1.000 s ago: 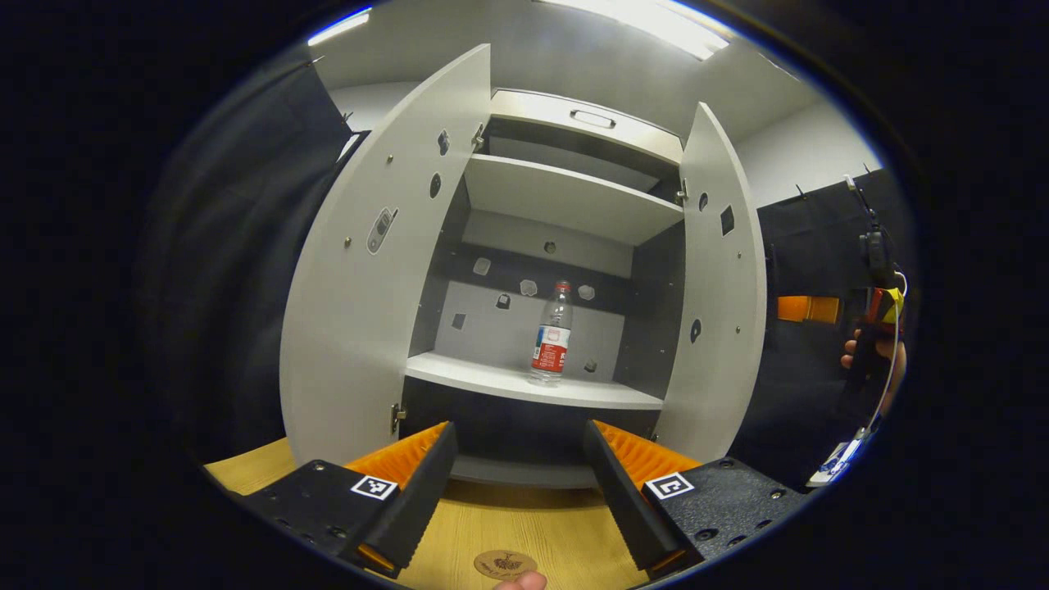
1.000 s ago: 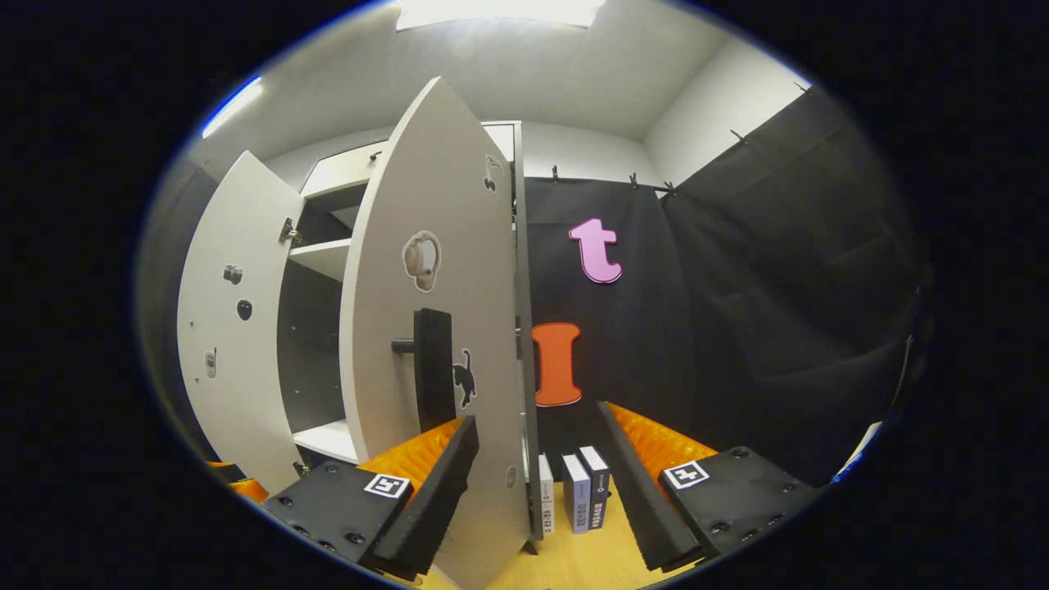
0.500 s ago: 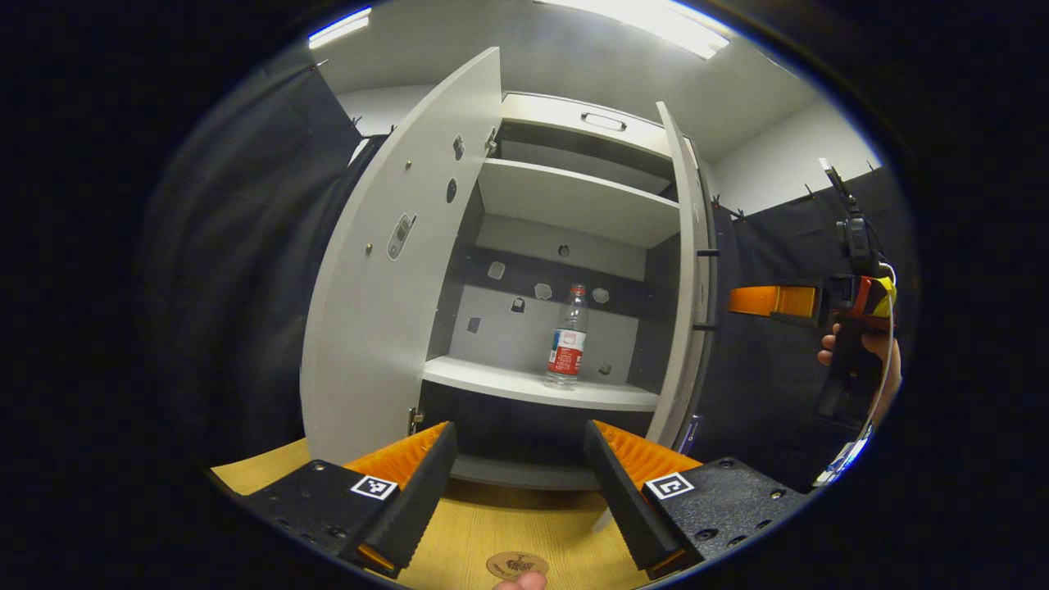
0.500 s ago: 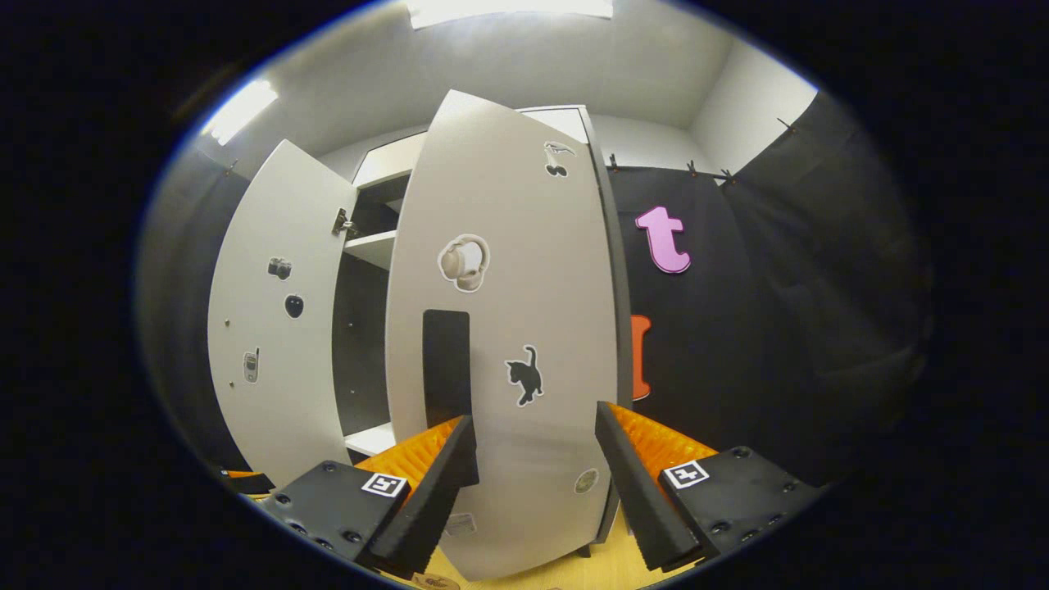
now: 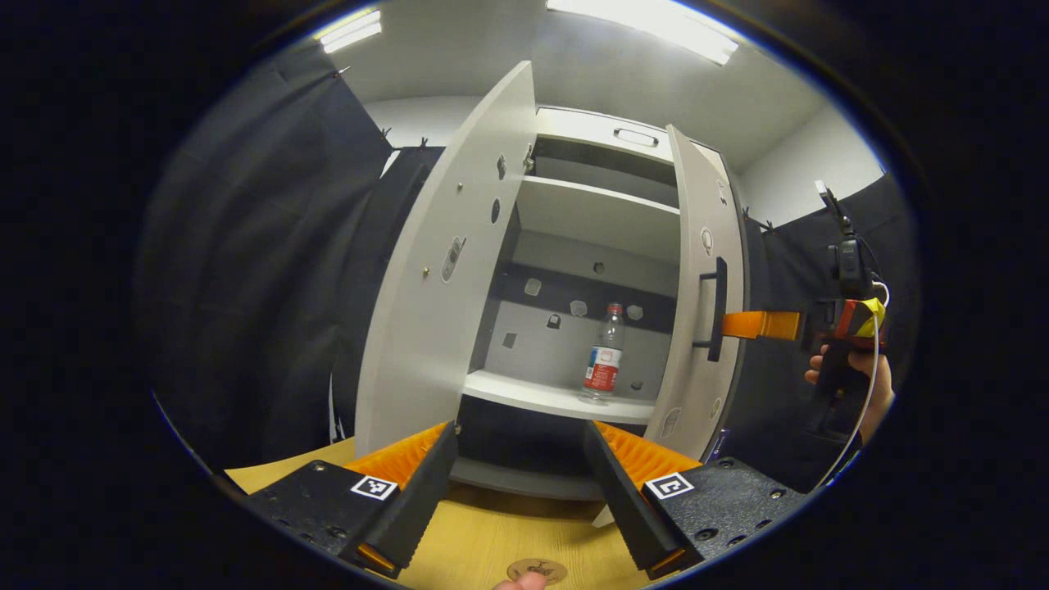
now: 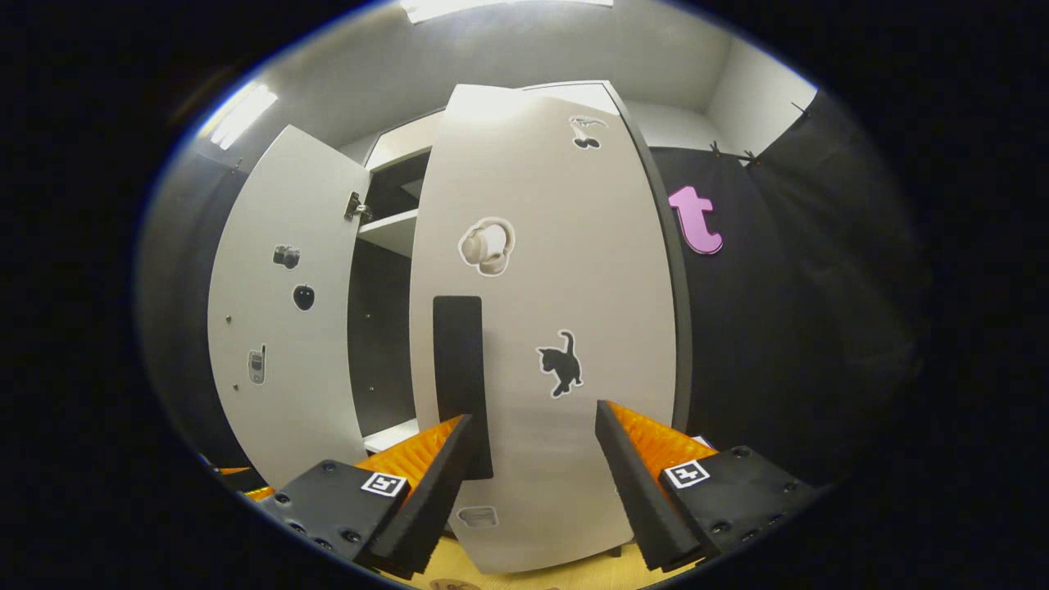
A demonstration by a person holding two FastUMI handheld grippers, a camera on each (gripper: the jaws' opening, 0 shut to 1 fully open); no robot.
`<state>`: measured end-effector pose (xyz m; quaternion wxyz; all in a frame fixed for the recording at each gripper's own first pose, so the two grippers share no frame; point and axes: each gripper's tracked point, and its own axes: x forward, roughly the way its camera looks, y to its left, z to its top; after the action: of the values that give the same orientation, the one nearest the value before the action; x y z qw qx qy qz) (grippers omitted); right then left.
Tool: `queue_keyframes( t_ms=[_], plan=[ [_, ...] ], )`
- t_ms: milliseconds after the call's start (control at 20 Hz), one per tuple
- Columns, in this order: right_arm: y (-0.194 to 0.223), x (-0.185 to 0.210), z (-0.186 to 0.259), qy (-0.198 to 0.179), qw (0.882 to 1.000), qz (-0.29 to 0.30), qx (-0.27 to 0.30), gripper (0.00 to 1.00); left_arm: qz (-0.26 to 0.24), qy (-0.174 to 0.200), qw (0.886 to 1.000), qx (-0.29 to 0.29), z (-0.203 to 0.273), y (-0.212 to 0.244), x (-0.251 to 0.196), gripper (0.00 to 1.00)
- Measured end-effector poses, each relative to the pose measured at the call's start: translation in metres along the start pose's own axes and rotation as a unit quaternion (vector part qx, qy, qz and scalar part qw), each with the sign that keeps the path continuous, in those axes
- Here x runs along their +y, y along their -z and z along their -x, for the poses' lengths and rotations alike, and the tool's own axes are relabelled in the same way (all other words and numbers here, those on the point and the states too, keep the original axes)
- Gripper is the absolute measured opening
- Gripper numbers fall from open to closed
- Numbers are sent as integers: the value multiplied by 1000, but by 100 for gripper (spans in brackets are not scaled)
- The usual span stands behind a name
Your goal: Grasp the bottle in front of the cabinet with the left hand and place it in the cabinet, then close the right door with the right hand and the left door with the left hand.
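Left gripper view: left gripper (image 5: pixel 518 492) hangs low over the wooden table (image 5: pixel 483 537), fingers spread wide, nothing between them.
Bottle: bottle (image 5: pixel 602 366) stands upright on the cabinet's (image 5: pixel 602 217) middle shelf (image 5: pixel 553 395), well beyond the fingertips, a bit right of centre.
Doors: left door (image 5: pixel 447 270) wide open, right door (image 5: pixel 698 295) partly swung in.
Other tool: right gripper (image 5: pixel 758 324), held by a hand (image 5: pixel 852 373), sits right at the handle (image 5: pixel 715 309).
Right gripper view: right gripper (image 6: pixel 533 483) is spread open, empty, close up to the right door (image 6: pixel 545 328), handle (image 6: pixel 460 381) by its left finger.
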<state>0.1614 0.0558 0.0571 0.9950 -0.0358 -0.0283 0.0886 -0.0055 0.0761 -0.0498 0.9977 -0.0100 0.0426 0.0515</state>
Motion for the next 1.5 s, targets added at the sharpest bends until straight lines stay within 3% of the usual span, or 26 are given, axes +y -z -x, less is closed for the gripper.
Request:
queue_keyframes(
  t_ms=[250, 450, 600, 750, 800, 850, 900, 1200, 1500],
  plan=[
    [6, 8, -23, 1, 1000, 10, 8, 97, 3, -79, 996, -33, 13, -30, 54, 94],
    [10, 13, -42, 4, 1000, 6, 11, 98, -5, -153, 986, -67, 26, -60, 106, 97],
    [12, 14, -50, 3, 1000, -7, 11, 97, -5, -190, 978, -89, 29, -84, 142, 92],
    [13, 11, -48, 11, 1000, -20, 15, 98, -11, -228, 970, -86, 21, -100, 178, 94],
    [12, 12, -43, 11, 1000, -25, 14, 98, -10, -231, 970, -80, 13, -102, 187, 97],
    [13, 14, -35, 7, 1000, -27, 15, 98, -10, -230, 970, -77, 4, -105, 194, 92],
    [14, 17, -25, 4, 1000, -27, 15, 98, -13, -227, 971, -78, -5, -109, 199, 95],
    [36, 21, 37, 25, 999, 6, 24, 98, -52, -187, 977, -92, -71, -144, 203, 94],
    [50, 15, 89, 31, 999, -22, 27, 98, -68, -167, 978, -100, -90, -145, 195, 94]
  ],
)
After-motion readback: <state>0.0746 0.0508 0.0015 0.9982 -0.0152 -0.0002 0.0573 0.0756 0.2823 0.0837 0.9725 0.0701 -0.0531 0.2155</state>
